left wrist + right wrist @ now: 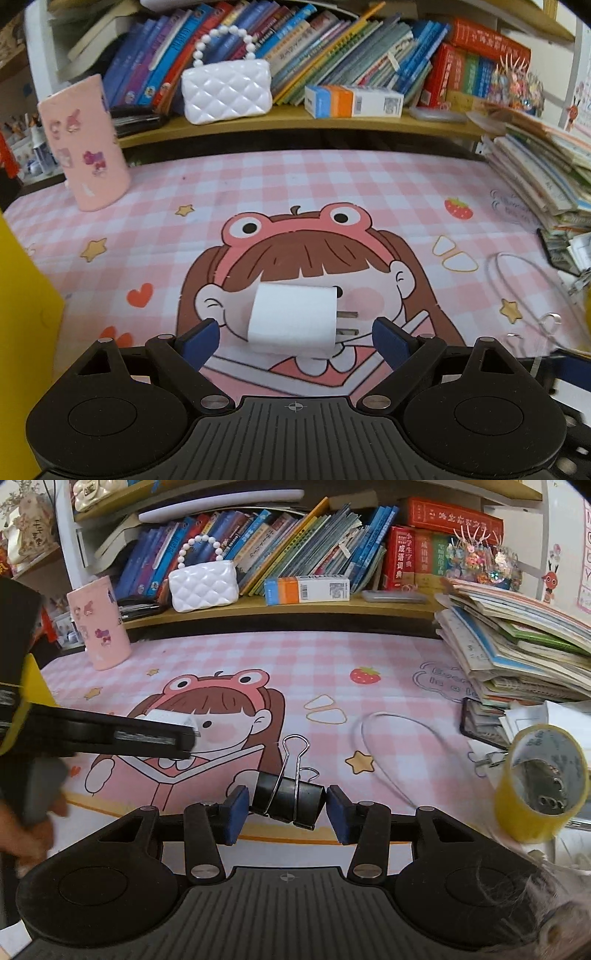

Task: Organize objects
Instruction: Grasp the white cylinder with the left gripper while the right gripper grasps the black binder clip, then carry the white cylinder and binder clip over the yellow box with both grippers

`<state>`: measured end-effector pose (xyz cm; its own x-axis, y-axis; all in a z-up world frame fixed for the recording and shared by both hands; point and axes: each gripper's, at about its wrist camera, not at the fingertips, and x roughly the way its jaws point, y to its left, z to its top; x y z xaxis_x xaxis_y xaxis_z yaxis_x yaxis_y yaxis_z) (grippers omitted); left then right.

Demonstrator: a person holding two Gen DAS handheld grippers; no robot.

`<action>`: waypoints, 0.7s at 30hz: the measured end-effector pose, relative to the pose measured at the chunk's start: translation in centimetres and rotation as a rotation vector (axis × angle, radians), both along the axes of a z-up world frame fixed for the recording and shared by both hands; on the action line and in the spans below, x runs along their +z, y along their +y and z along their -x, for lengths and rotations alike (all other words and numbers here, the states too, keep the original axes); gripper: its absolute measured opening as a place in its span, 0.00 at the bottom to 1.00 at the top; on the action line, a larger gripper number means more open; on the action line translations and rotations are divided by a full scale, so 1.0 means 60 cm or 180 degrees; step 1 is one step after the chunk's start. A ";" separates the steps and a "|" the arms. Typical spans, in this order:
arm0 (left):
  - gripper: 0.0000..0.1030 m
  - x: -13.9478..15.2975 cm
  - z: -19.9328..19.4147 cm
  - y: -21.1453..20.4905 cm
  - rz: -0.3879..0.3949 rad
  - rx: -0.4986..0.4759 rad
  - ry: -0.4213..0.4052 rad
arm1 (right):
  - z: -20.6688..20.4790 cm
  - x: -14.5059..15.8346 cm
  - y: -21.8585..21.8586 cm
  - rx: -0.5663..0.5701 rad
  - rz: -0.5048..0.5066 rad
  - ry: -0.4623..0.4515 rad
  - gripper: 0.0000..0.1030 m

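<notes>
1. The pink checked desk mat [332, 177] lies below a shelf of books, with a pink cup [86, 144] at its far left.
2. The left gripper [291, 338], jaws spread wide, straddles a white plug adapter [295, 317] lying on the mat, not yet touching it; it looks ready to squeeze.
3. The right gripper [282, 808] pinches a black binder clip [290, 801] by its ends; I judge it needs carrying somewhere next.

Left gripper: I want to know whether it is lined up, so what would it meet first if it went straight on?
Probably the white charger, lying on the pink mat between the open fingers of the left gripper.
</notes>
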<state>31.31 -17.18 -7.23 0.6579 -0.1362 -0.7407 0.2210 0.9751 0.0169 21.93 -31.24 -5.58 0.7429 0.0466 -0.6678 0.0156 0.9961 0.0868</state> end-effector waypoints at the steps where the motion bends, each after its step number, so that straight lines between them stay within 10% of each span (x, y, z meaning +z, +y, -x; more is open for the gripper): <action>1: 0.88 -0.004 -0.004 -0.003 -0.0020 -0.0003 -0.0001 | 0.001 0.001 0.000 0.0004 0.0004 0.0005 0.42; 9: 0.65 -0.018 -0.017 -0.010 -0.0006 -0.0074 -0.0022 | 0.000 0.008 0.002 0.0047 0.0010 0.0017 0.42; 21: 0.64 0.031 0.038 0.035 0.0190 0.0032 -0.0085 | 0.020 0.017 0.026 0.0150 -0.0027 0.0006 0.42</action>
